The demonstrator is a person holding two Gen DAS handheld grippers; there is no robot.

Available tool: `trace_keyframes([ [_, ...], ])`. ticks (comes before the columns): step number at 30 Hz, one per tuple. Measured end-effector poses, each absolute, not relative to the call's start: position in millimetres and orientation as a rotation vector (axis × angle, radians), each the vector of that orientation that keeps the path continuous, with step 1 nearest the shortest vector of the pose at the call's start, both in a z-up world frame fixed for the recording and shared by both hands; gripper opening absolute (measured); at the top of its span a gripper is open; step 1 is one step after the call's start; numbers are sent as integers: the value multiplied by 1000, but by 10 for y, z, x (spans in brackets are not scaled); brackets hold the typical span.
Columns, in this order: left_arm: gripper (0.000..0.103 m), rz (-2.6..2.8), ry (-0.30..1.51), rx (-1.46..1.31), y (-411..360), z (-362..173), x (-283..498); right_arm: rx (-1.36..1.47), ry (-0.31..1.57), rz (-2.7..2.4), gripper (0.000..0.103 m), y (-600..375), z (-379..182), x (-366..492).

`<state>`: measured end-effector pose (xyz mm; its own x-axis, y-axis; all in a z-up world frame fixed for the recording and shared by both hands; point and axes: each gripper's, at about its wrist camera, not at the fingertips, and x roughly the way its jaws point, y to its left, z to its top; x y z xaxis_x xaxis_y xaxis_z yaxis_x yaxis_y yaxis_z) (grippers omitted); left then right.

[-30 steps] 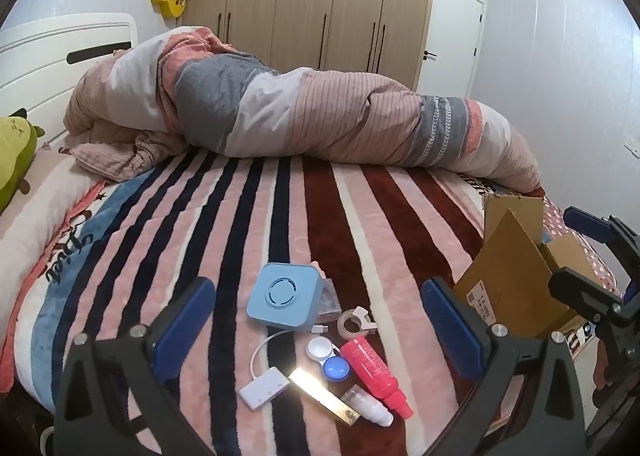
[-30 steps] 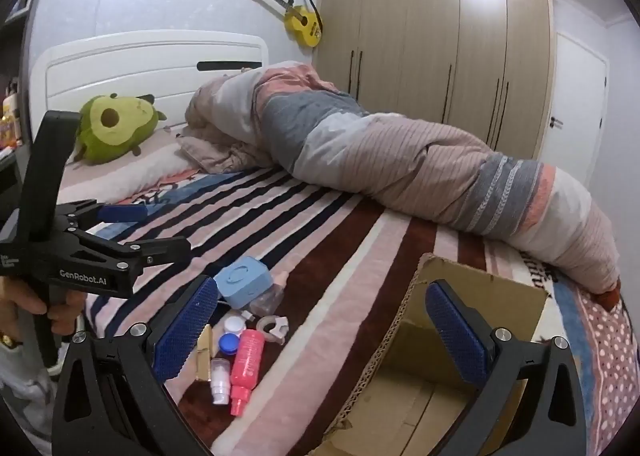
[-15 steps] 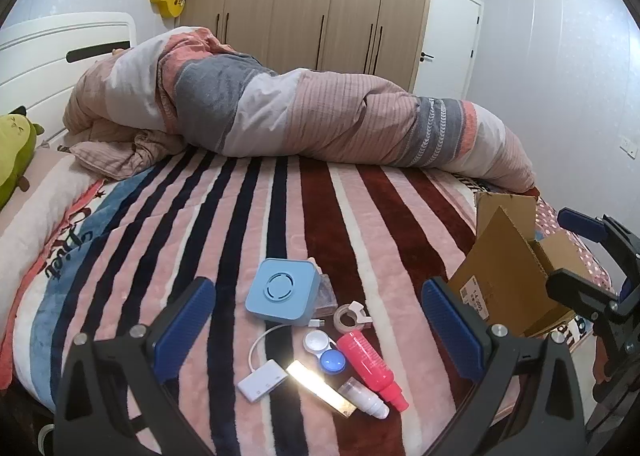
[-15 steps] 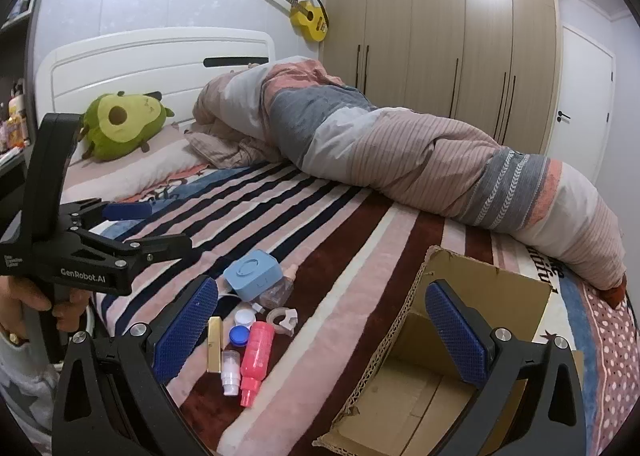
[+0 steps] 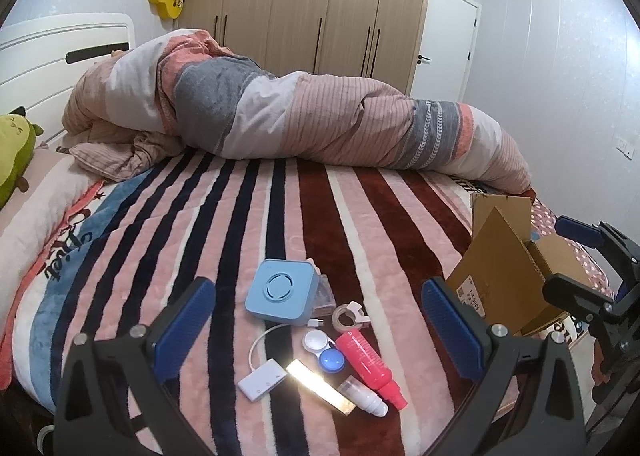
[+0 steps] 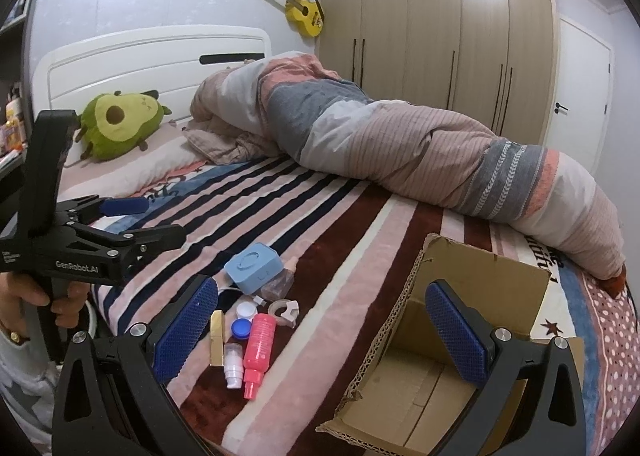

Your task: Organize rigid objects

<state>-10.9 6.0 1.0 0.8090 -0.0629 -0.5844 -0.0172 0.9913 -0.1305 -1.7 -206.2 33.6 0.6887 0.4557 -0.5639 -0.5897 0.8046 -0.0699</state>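
A cluster of small items lies on the striped blanket near the bed's front edge: a light blue square box (image 5: 280, 292) (image 6: 252, 267), a tape dispenser (image 5: 349, 314) (image 6: 285, 312), a blue-and-white lens case (image 5: 323, 350) (image 6: 243, 319), a pink spray bottle (image 5: 368, 362) (image 6: 258, 348), a small white bottle (image 5: 362, 395) (image 6: 233, 364), a gold bar (image 5: 320, 381) (image 6: 217, 337) and a white adapter with cable (image 5: 262, 379). My left gripper (image 5: 320, 330) is open and empty above them. My right gripper (image 6: 322, 330) is open and empty, between the items and an open cardboard box (image 6: 460, 352) (image 5: 508, 272).
A rolled duvet (image 5: 304, 116) lies across the far side of the bed. An avocado plush (image 6: 120, 124) rests on the pillow by the white headboard. Wardrobes (image 6: 432, 32) and a door stand behind. The bed's front edge is just below the items.
Both grippers have drawn slightly back and up; the items and the box sit a little higher in view. Nothing was grasped.
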Motion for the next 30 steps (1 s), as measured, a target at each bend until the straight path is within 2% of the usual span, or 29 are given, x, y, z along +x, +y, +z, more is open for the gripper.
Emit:
trace_keyframes([
  [30,103,-16,620,-126,89,105,-167,-254,562,600,103,-2073,365,-43],
])
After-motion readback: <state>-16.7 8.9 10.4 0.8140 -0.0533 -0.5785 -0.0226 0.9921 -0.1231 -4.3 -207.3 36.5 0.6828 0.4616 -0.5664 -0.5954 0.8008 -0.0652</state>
